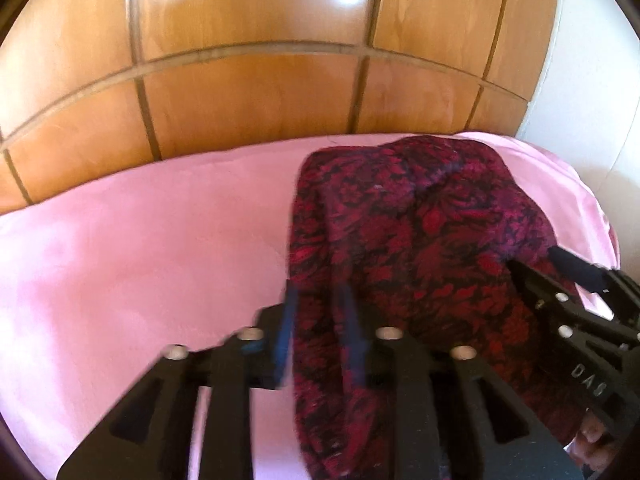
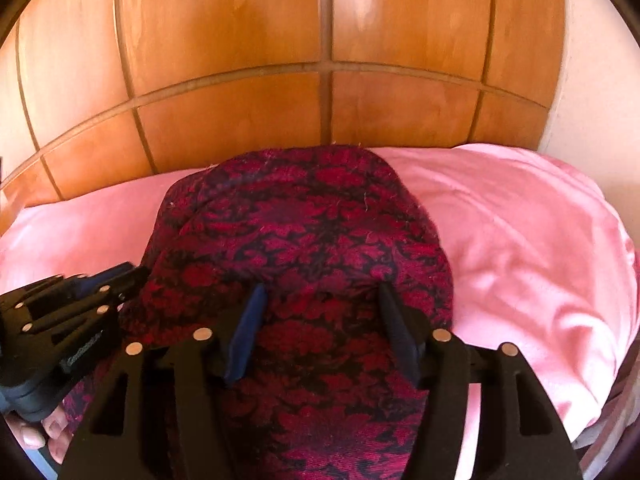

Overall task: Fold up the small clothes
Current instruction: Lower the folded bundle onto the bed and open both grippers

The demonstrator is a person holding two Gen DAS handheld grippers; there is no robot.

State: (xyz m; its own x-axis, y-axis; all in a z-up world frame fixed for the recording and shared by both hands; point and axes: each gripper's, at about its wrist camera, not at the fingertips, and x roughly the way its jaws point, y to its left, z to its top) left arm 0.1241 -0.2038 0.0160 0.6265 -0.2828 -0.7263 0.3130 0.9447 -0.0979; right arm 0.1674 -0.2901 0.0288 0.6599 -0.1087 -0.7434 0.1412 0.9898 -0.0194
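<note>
On the left wrist view: one red-and-black patterned garment [image 1: 420, 248], lying on a pink sheet [image 1: 140, 240] toward its right side, before a wooden panelled headboard [image 1: 260, 80]. Left gripper [image 1: 318, 312], blue-padded fingers [image 1: 289, 320] a narrow gap apart, with the garment's left edge running between them; picture blurred, so whether they pinch the cloth cannot be told. Right gripper [image 1: 560, 264] enters from the right, its tip at the garment's right edge.

On the right wrist view: same garment [image 2: 304, 220], centre frame. Right gripper [image 2: 320, 320], fingers spread apart over the cloth, pads [image 2: 248, 332] resting against it. Left gripper [image 2: 124, 276] at the garment's left edge. Pink sheet [image 2: 520, 240] rumpled to the right.
</note>
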